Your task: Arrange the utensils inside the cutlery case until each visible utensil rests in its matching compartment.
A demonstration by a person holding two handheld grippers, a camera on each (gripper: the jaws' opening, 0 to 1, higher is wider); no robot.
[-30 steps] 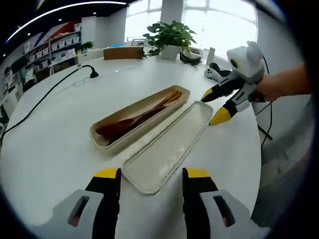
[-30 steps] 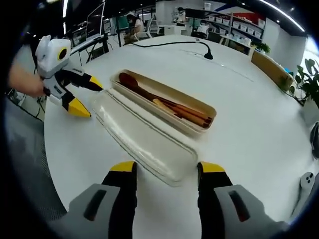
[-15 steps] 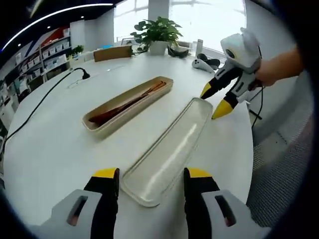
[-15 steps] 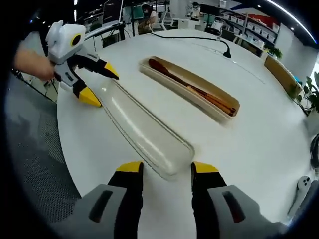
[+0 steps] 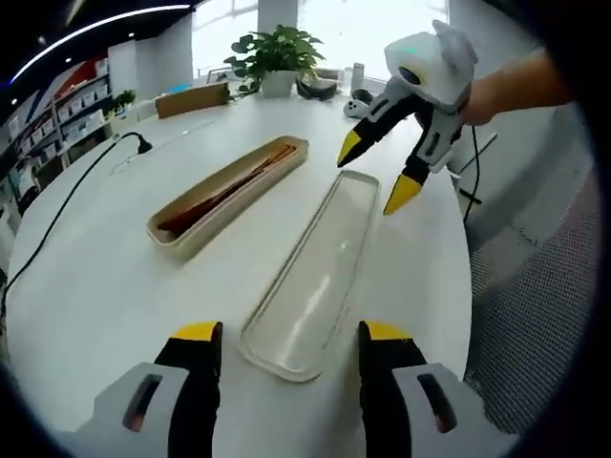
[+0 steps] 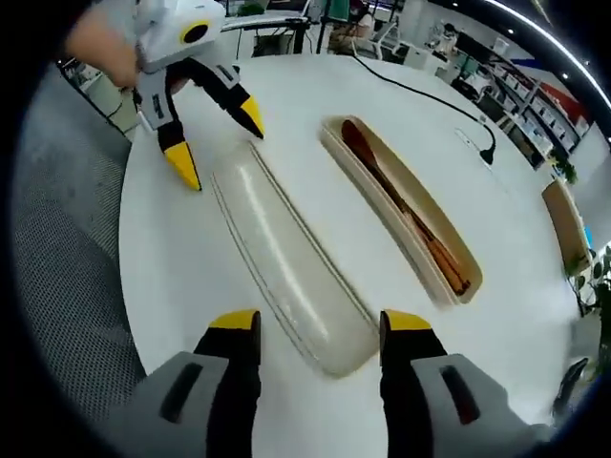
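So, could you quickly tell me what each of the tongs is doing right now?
Left tongs: open, holding nothing, one end of the clear lid lying between them.
Right tongs: open, holding nothing, at the lid's other end.

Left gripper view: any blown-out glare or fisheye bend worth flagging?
Left gripper view: windows behind the potted plant are blown out white; white table edge bows strongly. Right gripper view: clear lid shows soft streak reflections, table rim curves too.

One cutlery case (image 5: 224,196), one clear lid (image 5: 317,272), two grippers (image 5: 284,336) (image 6: 307,329), one potted plant (image 5: 272,57)
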